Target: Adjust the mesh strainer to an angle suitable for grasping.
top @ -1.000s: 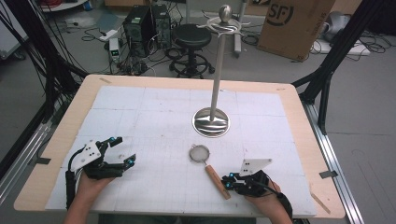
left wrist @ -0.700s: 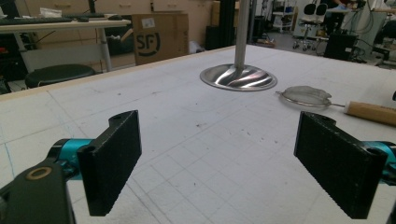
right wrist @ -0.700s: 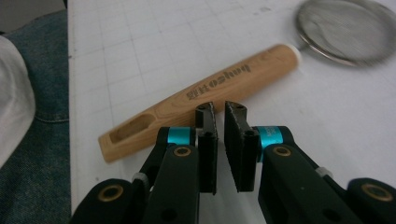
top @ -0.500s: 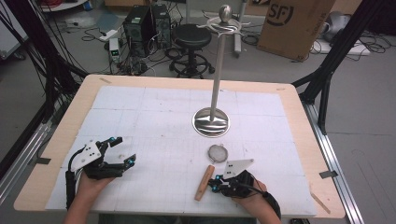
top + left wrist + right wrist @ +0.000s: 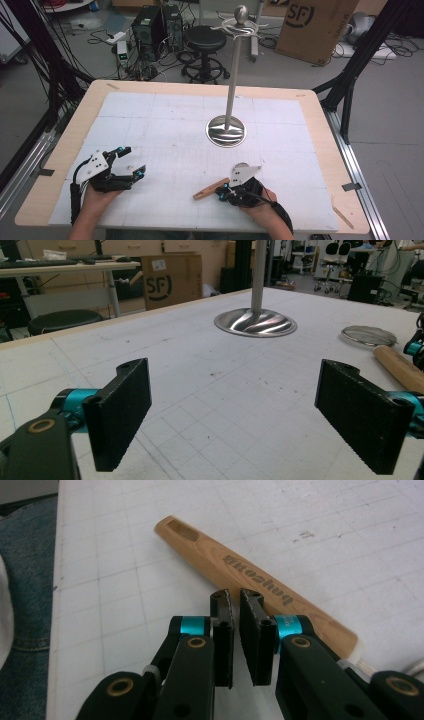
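Note:
A small mesh strainer [image 5: 240,166] with a wooden handle [image 5: 209,189] lies on the white mat, the handle pointing toward the near left. My right gripper [image 5: 223,190] sits low over the handle, its grey plate covering part of the mesh. In the right gripper view the right gripper [image 5: 235,599] is shut with nothing between its jaws, and the printed handle [image 5: 220,562] runs just beyond the tips and behind the right jaw. My left gripper [image 5: 133,160] rests at the near left, open and empty [image 5: 230,410]. From there the strainer mesh [image 5: 368,335] and handle [image 5: 400,367] show at the right.
A tall metal stand with a round base [image 5: 226,131] and hooks at its top rises mid-table; its base [image 5: 256,322] also shows ahead of the left gripper. The wooden table edge [image 5: 345,220] frames the mat. A stool, boxes and cables stand beyond the far edge.
The right hand moved left along the near edge. The strainer's handle swung from pointing near right to pointing near left, and its mesh shifted slightly right. The left hand stayed put.

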Tool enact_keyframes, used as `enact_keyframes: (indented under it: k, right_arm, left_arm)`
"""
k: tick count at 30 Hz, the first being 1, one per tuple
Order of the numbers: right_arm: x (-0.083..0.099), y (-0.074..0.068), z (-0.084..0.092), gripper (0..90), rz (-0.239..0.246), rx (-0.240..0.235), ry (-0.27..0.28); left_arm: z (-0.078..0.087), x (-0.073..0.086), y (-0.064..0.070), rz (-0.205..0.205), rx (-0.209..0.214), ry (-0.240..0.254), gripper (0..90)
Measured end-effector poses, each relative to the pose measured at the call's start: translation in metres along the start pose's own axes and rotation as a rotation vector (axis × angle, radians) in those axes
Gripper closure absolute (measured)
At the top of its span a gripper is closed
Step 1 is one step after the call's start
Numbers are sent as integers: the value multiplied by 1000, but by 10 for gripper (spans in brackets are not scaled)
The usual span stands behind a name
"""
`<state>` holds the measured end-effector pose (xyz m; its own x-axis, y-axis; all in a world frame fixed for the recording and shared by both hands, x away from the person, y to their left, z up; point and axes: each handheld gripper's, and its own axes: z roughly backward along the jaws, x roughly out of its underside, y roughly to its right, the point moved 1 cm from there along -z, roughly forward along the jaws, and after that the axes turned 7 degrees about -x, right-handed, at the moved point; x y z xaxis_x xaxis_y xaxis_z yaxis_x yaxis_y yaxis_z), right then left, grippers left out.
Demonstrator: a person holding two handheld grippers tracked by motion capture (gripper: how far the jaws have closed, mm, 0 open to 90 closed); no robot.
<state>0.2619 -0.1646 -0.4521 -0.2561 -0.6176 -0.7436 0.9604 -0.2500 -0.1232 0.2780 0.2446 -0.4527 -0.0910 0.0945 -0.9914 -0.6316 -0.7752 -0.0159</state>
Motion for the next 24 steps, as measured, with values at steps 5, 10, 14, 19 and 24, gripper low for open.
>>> enact_keyframes:
  k: [5, 10, 14, 19, 24]
  right_arm:
    - [-10, 1, -9, 836, 14, 10, -15]
    - [-19, 3, -16, 836, 12, 15, -30]
    - [-23, 4, -17, 836, -14, 30, -46]
    - [-26, 3, -15, 834, -12, 24, -44]
    - [-25, 2, -3, 765, -21, 24, -9]
  left_arm:
    - [0, 0, -1, -3, -2, 1, 154]
    - [0, 0, 0, 2, -1, 0, 154]
    - [0, 0, -1, 4, -1, -1, 154]
    - [0, 0, -1, 4, -1, -1, 154]
    - [0, 0, -1, 4, 0, -1, 154]
